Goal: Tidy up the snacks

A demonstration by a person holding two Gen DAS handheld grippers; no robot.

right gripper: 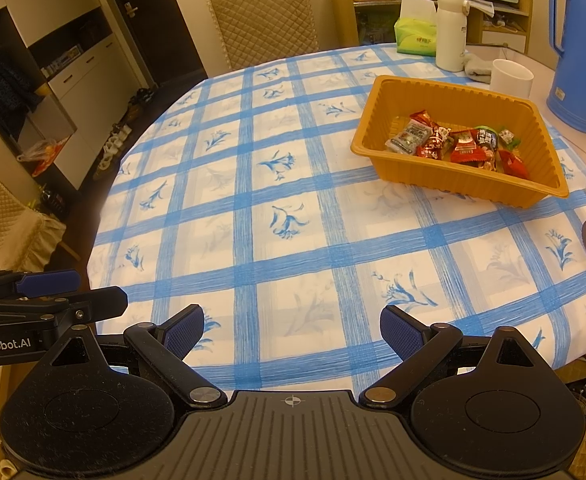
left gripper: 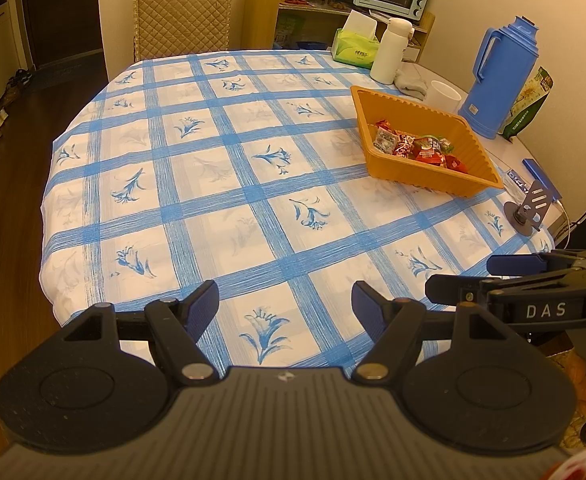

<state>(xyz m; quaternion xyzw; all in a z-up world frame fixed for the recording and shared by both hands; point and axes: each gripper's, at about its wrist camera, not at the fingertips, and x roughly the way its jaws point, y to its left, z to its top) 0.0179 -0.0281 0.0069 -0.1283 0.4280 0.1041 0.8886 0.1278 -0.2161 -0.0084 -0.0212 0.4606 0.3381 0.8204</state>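
An orange plastic tray (left gripper: 489, 166) stands on the right side of the table and holds several wrapped snacks (left gripper: 417, 146), mostly red. It also shows in the right wrist view (right gripper: 469, 92), with the snacks (right gripper: 459, 144) inside. My left gripper (left gripper: 285, 300) is open and empty over the table's near edge. My right gripper (right gripper: 291, 330) is open and empty, also over the near edge, well short of the tray. Each gripper shows from the side in the other's view, the right one (left gripper: 465, 276) and the left one (right gripper: 101, 290).
A blue-checked cloth (left gripper: 229, 168) covers the round table. Beyond the tray stand a blue thermos jug (left gripper: 501, 76), a white cup (left gripper: 445, 94), a white bottle (left gripper: 391, 50), a grey cloth and a green tissue pack (left gripper: 355, 46). A small grey stand (left gripper: 527, 210) sits at the right edge. A chair (left gripper: 181, 8) is at the far side.
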